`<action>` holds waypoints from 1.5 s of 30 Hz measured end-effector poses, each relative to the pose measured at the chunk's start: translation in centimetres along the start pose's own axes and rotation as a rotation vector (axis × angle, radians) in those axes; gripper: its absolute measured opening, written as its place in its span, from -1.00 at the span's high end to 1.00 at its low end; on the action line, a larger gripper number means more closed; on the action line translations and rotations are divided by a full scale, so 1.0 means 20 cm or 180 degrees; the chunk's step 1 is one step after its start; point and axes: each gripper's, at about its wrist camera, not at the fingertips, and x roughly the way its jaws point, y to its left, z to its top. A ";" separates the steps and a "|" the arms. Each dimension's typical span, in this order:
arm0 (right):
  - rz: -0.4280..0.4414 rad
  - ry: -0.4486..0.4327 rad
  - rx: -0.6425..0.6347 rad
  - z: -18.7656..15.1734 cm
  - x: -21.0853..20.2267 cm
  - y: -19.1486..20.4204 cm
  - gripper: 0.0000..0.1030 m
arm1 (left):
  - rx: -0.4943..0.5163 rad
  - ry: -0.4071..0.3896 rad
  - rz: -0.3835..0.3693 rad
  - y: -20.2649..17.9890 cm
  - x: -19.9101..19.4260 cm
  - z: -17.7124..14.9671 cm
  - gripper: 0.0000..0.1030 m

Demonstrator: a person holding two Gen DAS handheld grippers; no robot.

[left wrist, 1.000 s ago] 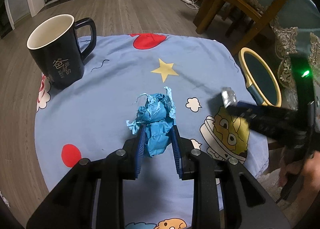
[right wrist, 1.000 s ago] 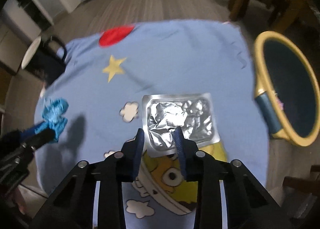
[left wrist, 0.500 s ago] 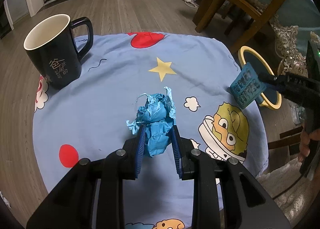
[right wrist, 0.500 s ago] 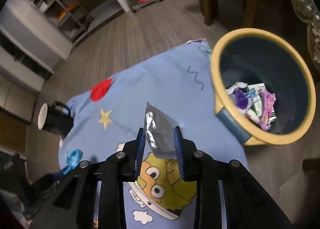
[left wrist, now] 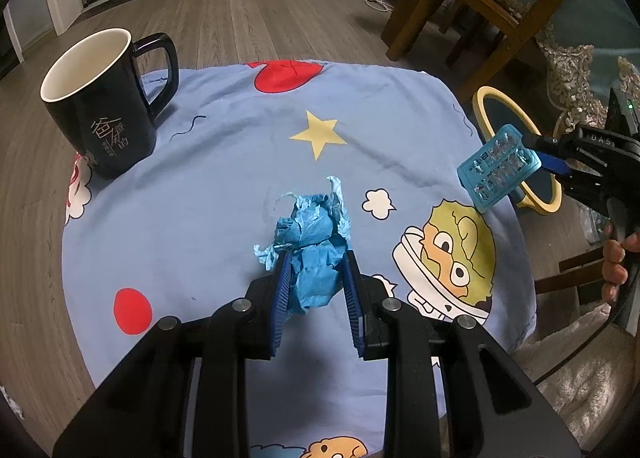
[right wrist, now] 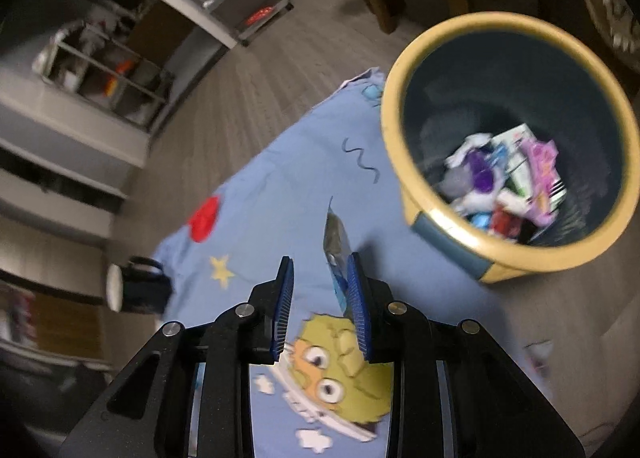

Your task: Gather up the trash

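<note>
Table (left wrist: 224, 194) under a light blue cartoon cloth: star, red spots, clouds, a yellow cartoon face near the right edge. Wood floor all round; a wooden chair (left wrist: 472, 2) at far right, a metal shelf cart against the far wall. Bin (right wrist: 508, 138), yellow rim, dark blue inside, stands on the floor just beside the table's right edge; wrappers and scraps in purple, pink, white and red lie at its bottom. Black mug (left wrist: 100, 106), white inside, white characters on its side, upright at the table's far left, handle to the right. Left hand-held gripper (left wrist: 316, 282) low over the near middle of the table, blue ribbed pads pressed on a crumpled blue paper wad (left wrist: 312, 246); the wad's far end sticks out past the fingertips, and whether it touches the cloth cannot be told. Right hand-held gripper (right wrist: 320, 298) held in the air at the table's right edge, near the bin, a bare hand on its handle. Its pads pinch one edge of a blister pack (left wrist: 498, 172): seen edge-on and blurred from the right wrist, lying against the right pad with a gap to the left pad; from the left wrist it shows its blue-tinted face tilted, overlapping the bin rim in view.
</note>
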 end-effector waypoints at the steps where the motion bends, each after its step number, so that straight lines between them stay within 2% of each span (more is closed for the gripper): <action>1: 0.0006 0.0012 -0.0005 0.00 0.00 0.00 0.40 | 0.0004 0.0003 -0.0002 0.00 0.00 0.00 0.51; 5: -0.0060 0.0074 -0.0090 0.00 0.04 0.02 0.40 | 0.0024 0.0023 0.0001 -0.01 0.01 0.00 0.51; 7: -0.0192 0.0125 -0.0188 -0.01 0.07 0.04 0.41 | 0.0040 0.0029 0.0008 -0.02 0.01 0.00 0.51; 8: -0.0236 0.0145 -0.0224 -0.01 0.09 0.04 0.47 | 0.0046 0.0034 0.0007 -0.02 0.01 0.00 0.51; 9: -0.0270 0.0153 -0.0263 -0.01 0.10 0.05 0.75 | 0.0053 0.0040 0.0004 -0.03 0.02 0.00 0.51; 10: -0.0325 0.0137 -0.0317 -0.02 0.09 0.05 0.79 | 0.0064 0.0044 -0.0002 -0.03 0.02 0.00 0.51; 15: -0.0510 -0.0003 -0.0562 -0.01 0.00 0.11 0.79 | 0.0394 -0.0002 0.0035 -0.17 -0.01 0.02 0.51; 18: -0.0548 -0.0139 -0.0736 0.04 -0.13 0.13 0.79 | 0.0623 -0.0074 -0.0003 -0.30 -0.03 0.06 0.51; 21: -0.0643 -0.0345 -0.0877 0.10 -0.28 0.10 0.79 | 0.0834 -0.0110 -0.0039 -0.43 -0.03 0.10 1.00; 24: -0.0700 -0.0561 -0.0947 0.14 -0.43 0.02 0.79 | 0.0994 -0.0055 -0.0012 -0.49 0.00 0.11 1.00; 27: -0.0539 -0.0589 -0.0691 0.16 -0.48 -0.12 0.79 | 0.0941 0.0000 0.0090 -0.46 0.05 0.11 1.00; 29: -0.0473 -0.0553 -0.0549 0.19 -0.47 -0.19 0.79 | 0.0822 0.0084 0.0098 -0.40 0.08 0.10 0.89; 30: -0.0495 -0.0542 -0.0548 0.20 -0.46 -0.20 0.79 | 0.0775 0.0101 0.0138 -0.38 0.09 0.10 0.63; 31: -0.0505 -0.0533 -0.0533 0.21 -0.45 -0.21 0.79 | 0.0729 0.0090 0.0191 -0.35 0.10 0.08 0.09; 33: -0.0498 -0.0520 -0.0480 0.23 -0.44 -0.24 0.79 | 0.0706 0.0047 0.0244 -0.32 0.10 0.06 -0.47; 37: -0.0385 -0.0497 -0.0332 0.24 -0.43 -0.28 0.79 | 0.0872 0.0247 0.0423 -0.32 0.19 0.00 -0.48; 40: -0.0360 -0.0489 -0.0369 0.24 -0.43 -0.26 0.79 | 0.0967 0.0363 0.0451 -0.33 0.25 -0.03 -0.48; 43: -0.0374 -0.0501 -0.0413 0.24 -0.43 -0.24 0.79 | 0.1030 0.0406 0.0530 -0.33 0.29 -0.03 -0.48; 45: -0.0362 -0.0495 -0.0394 0.24 -0.43 -0.25 0.79 | 0.0989 0.0395 0.0681 -0.29 0.31 -0.03 -0.48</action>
